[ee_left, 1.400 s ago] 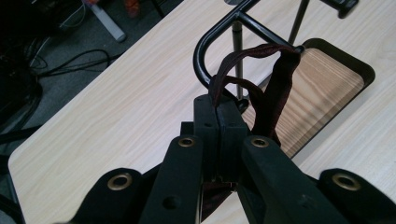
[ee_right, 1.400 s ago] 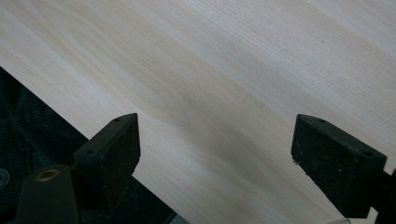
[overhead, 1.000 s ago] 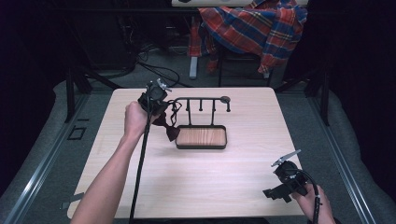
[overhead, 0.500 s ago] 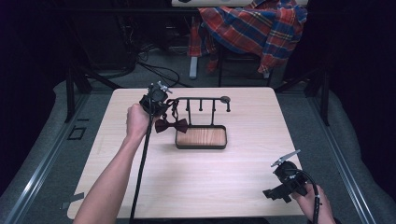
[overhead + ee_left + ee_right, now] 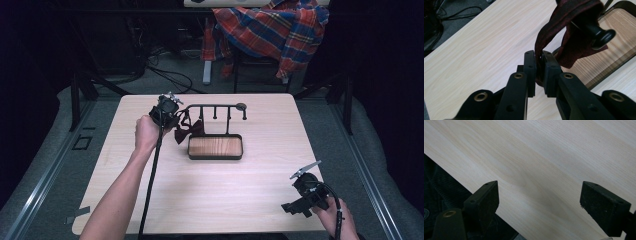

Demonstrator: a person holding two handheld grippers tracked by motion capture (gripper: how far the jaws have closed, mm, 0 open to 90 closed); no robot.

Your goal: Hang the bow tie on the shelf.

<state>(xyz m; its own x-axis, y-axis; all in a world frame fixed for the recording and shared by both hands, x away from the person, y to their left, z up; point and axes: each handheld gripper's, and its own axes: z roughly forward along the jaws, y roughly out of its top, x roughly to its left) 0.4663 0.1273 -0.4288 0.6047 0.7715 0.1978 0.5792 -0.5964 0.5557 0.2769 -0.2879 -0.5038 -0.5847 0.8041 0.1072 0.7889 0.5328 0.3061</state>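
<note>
The left gripper (image 5: 172,114) sits at the rack's (image 5: 215,107) left end, jaws clenched on the strap of a dark red bow tie (image 5: 189,131). In the left gripper view the strap runs up from between the jaws and loops over the rack's knobbed arm tip (image 5: 604,35), w/ the tie's body (image 5: 574,42) hanging behind that knob, above the wood tray (image 5: 621,47).

So the key relation: the tie lies up and fwd of the jaws, strap already draped over the arm, knob just beyond the grip point. The arm's long axis runs left–right across the table (image 5: 150,200) in the high view, and the left gripper stands at its free left end. Judging from that, the work in hand is hanging the tie on the rack, and the next move prob. turns on sliding the loop further along the bar toward the posts (away from the knob end) before letting go; if freed too near the tip, the strap could slip back off.

The right gripper (image 5: 305,192) is well apart, near the table's near right corner, jaws released and wide over bare wood (image 5: 536,182). The left hand (image 5: 147,134) is far nearer; no sign the right has a part in this step.
</note>
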